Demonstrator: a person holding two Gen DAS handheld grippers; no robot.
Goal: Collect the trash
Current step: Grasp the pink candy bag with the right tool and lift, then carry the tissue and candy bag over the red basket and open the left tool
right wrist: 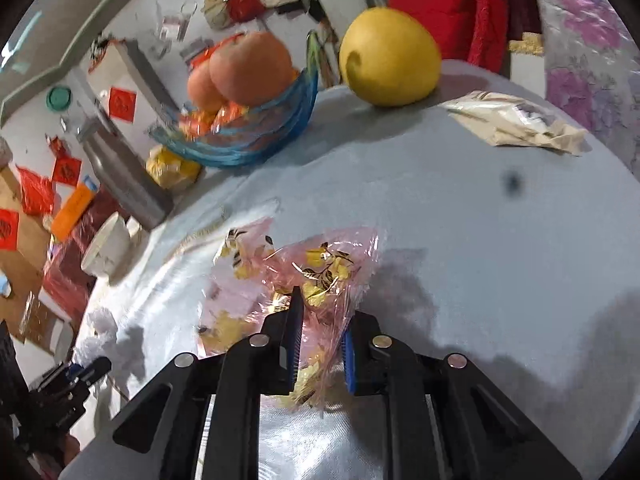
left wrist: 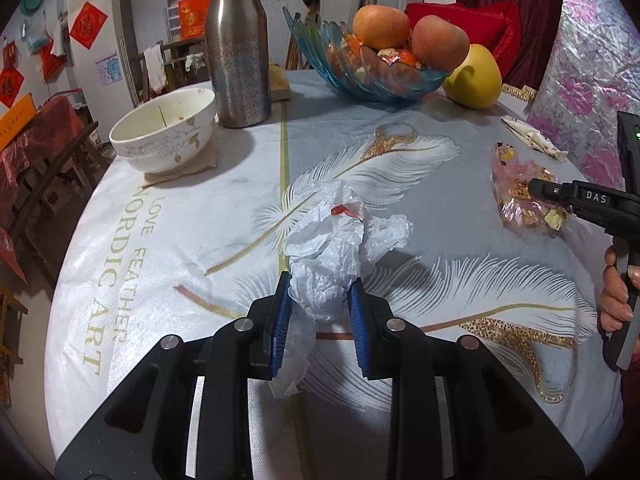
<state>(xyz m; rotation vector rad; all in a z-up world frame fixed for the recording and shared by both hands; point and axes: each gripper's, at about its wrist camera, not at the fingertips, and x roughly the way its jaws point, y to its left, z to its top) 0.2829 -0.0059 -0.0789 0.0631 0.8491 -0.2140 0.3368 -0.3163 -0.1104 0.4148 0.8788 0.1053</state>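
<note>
- My left gripper point(left wrist: 320, 286) has its blue pads partly closed on a crumpled white plastic bag point(left wrist: 334, 256), pinching the near end of it. The rest of the bag bunches up ahead of the pads and a loose flap hangs down past the left pad.
- That bag sits mid-table on the feather-print tablecloth point(left wrist: 180, 216), with a bit of red showing at its top.
- My right gripper point(right wrist: 322, 330) is narrowed around a pink crinkly wrapper point(right wrist: 304, 280) with yellow flowers. The film runs between the two pads and looks pinched, and the wrapper lies on the cloth toward the right side of the table.
- A beige snack wrapper point(right wrist: 520, 122) lies further back, untouched, near the yellow pomelo point(right wrist: 390, 56).
- Also on the table: white bowl point(left wrist: 164, 136), steel bottle point(left wrist: 238, 52), blue glass fruit bowl point(left wrist: 360, 68) with apples.
</note>
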